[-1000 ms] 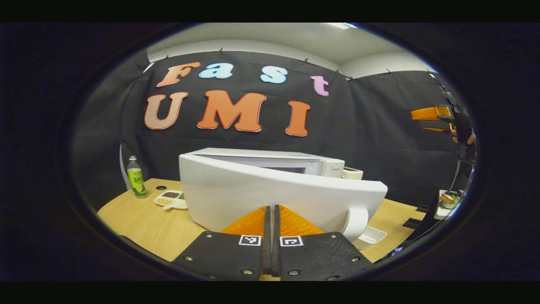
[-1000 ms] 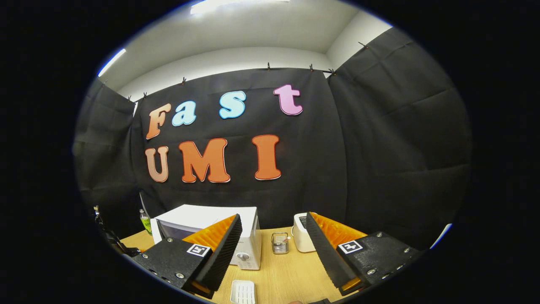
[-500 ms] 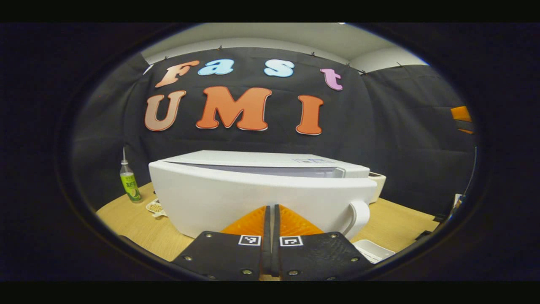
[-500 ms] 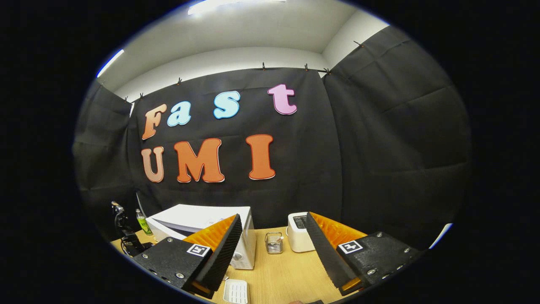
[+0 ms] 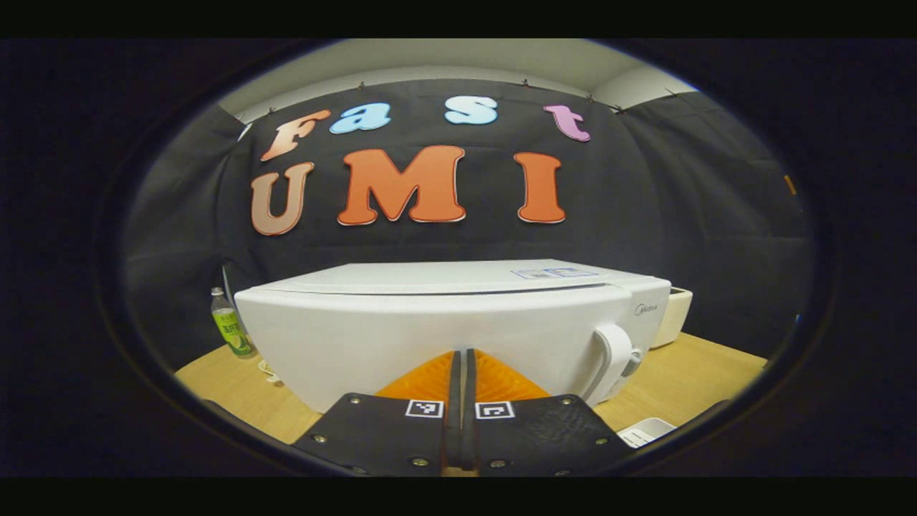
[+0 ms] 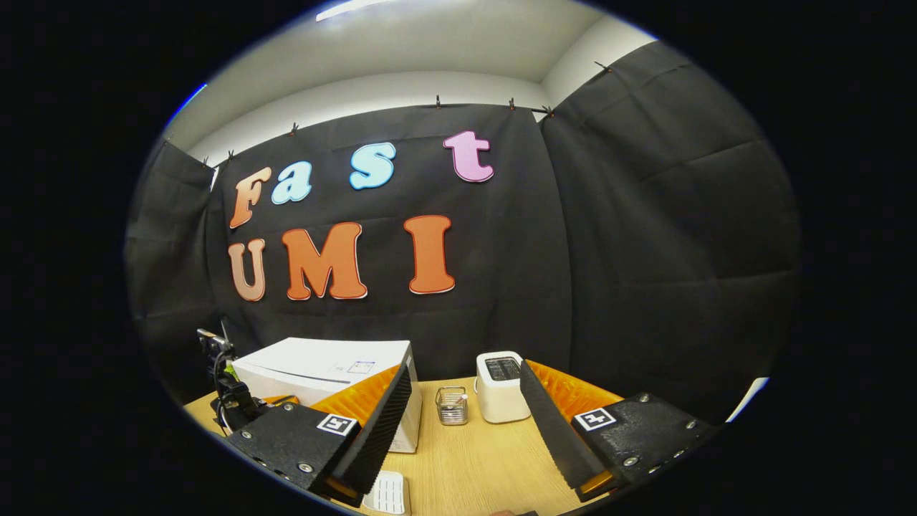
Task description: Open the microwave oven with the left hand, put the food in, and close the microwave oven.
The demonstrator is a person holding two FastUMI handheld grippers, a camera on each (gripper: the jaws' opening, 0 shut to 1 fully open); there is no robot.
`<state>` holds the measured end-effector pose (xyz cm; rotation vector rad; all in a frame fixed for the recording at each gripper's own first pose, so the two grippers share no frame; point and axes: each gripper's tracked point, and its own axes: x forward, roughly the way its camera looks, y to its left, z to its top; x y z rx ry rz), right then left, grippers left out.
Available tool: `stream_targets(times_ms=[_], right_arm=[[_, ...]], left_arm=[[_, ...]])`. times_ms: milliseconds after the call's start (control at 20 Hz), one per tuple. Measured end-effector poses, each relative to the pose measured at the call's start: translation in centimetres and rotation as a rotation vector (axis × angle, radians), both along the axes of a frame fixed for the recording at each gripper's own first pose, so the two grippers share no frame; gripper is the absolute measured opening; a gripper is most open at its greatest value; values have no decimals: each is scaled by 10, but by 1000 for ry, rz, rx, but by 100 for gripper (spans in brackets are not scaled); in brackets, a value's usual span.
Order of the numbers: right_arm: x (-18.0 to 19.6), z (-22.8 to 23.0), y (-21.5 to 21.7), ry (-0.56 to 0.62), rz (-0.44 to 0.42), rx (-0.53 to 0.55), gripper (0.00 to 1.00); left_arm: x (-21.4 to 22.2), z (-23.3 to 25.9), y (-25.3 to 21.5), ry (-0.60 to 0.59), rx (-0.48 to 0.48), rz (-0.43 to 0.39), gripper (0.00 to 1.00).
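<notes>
Left gripper (image 5: 463,358) has its fingers pressed together with nothing between them, tips against the front of the microwave (image 5: 444,322) door. Door sits flush or nearly flush with the body; only a thin seam shows along the top edge. Handle (image 5: 612,358) is at the door's right side, just right of the fingers. Microwave stands on the wood table (image 5: 688,365). Bottle (image 5: 228,324) stands behind its left corner, toaster (image 5: 673,315) behind its right. Right gripper (image 6: 466,390) is spread wide, empty, held above the table, well apart from the microwave (image 6: 322,362). Between its fingers: wire holder (image 6: 451,405) and toaster (image 6: 501,387). Food can't be seen.
</notes>
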<state>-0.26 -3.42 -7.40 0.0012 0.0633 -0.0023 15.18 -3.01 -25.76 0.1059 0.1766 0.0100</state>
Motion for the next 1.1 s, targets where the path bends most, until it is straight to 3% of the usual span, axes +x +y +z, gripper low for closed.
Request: stream_targets(times_ms=[150,200,350,650,800,850,900,1000,1050,1100], right_arm=[[3,-6,4,13,10,5,94],[4,-7,4,18,11,3,95],[6,-7,3,24,5,-6,94],[11,-1,17,21,17,7,94],[12,0,35,23,44,0,94],[11,1,42,24,56,3,94],[11,1,49,24,68,7,95],[13,3,60,22,82,10,95],[13,4,68,19,92,10,95],[12,6,74,17,100,11,94]], left_arm=[[5,-3,-2,17,39,8,1],[8,5,-3,-12,34,12,1],[2,-5,-6,65,-32,-21,1],[-33,79,31,35,-78,-52,1],[-53,122,74,1,-62,-2,1],[-62,134,87,-9,-47,13,7],[-70,145,99,-22,-33,32,24],[-88,162,118,-40,-7,50,42],[-97,171,126,-53,-1,55,44],[-105,181,135,-65,4,65,53]])
